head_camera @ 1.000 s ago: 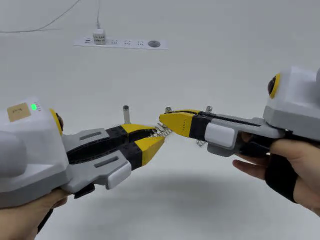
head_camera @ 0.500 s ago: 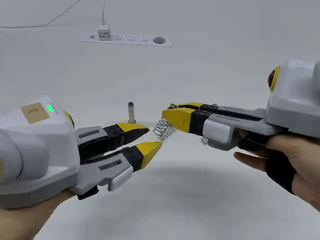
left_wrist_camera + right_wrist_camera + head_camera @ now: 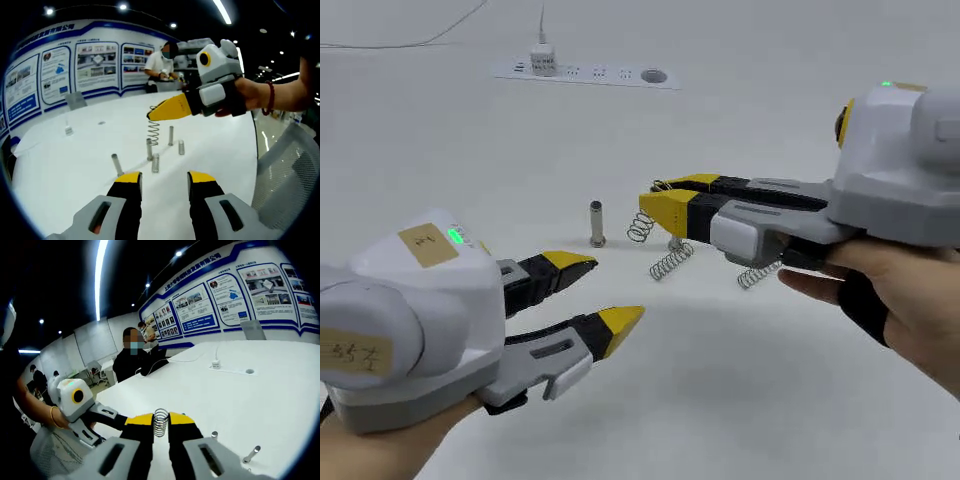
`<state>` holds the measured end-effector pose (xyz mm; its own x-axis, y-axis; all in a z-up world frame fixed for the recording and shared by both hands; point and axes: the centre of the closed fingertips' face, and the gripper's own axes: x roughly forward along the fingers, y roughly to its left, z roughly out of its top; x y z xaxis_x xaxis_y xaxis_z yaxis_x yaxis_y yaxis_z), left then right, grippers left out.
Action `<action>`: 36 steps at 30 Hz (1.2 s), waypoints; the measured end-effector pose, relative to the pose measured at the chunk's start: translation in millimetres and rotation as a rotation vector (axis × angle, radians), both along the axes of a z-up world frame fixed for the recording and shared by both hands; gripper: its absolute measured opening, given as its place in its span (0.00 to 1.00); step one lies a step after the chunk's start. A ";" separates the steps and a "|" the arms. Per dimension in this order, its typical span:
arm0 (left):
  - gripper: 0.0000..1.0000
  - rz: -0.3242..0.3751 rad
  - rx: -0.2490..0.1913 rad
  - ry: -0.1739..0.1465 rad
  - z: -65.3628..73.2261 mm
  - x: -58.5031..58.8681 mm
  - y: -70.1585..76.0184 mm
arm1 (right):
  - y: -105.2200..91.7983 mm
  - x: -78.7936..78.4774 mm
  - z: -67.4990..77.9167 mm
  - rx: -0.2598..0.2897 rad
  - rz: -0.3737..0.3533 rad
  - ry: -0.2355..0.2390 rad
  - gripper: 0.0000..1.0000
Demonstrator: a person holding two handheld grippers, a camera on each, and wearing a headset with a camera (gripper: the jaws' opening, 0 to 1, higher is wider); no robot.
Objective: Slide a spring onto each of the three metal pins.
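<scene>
Hidden: in the head view your right gripper [image 3: 648, 205] covers most of the second pin [image 3: 675, 243], just right of the left pin [image 3: 596, 223]. Only its foot shows.
Hard to tell: in the left gripper view the held spring [image 3: 154, 132] overlaps a pin beyond the left pin [image 3: 116, 164]. Whether it hangs over that pin cannot be judged.
Right claw: jaws nearly together, pinching the top coils of the held spring [image 3: 640, 228], just right of the left pin and apart from it.
Left claw: your left gripper [image 3: 598, 290] is spread wide with nothing between the jaws, on your side of the left pin.
Held spring: a thin silvery coil dangling from the jaw tips, lower end free.
Left pin: upright and bare.
Other springs: a loose spring [image 3: 670, 262] and a second loose spring [image 3: 758, 273] lie flat on the table [image 3: 770, 400], right of the left pin.
</scene>
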<state>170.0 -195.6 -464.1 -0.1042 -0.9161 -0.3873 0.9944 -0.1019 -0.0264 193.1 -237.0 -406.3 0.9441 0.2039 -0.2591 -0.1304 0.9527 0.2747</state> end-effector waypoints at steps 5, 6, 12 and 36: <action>0.40 0.013 0.013 0.005 -5.0 2.6 1.2 | -4.5 14.0 -3.6 -0.028 -0.007 0.005 0.11; 0.40 0.015 0.017 0.002 -5.7 3.3 1.7 | -5.3 16.4 -4.0 -0.031 -0.008 0.003 0.11; 0.44 0.035 0.025 0.004 -9.3 8.0 3.6 | -15.2 34.7 -10.6 -0.049 -0.016 0.005 0.11; 0.61 0.089 0.041 0.043 -16.0 16.1 0.8 | -30.0 69.7 -38.3 -0.106 -0.048 0.040 0.12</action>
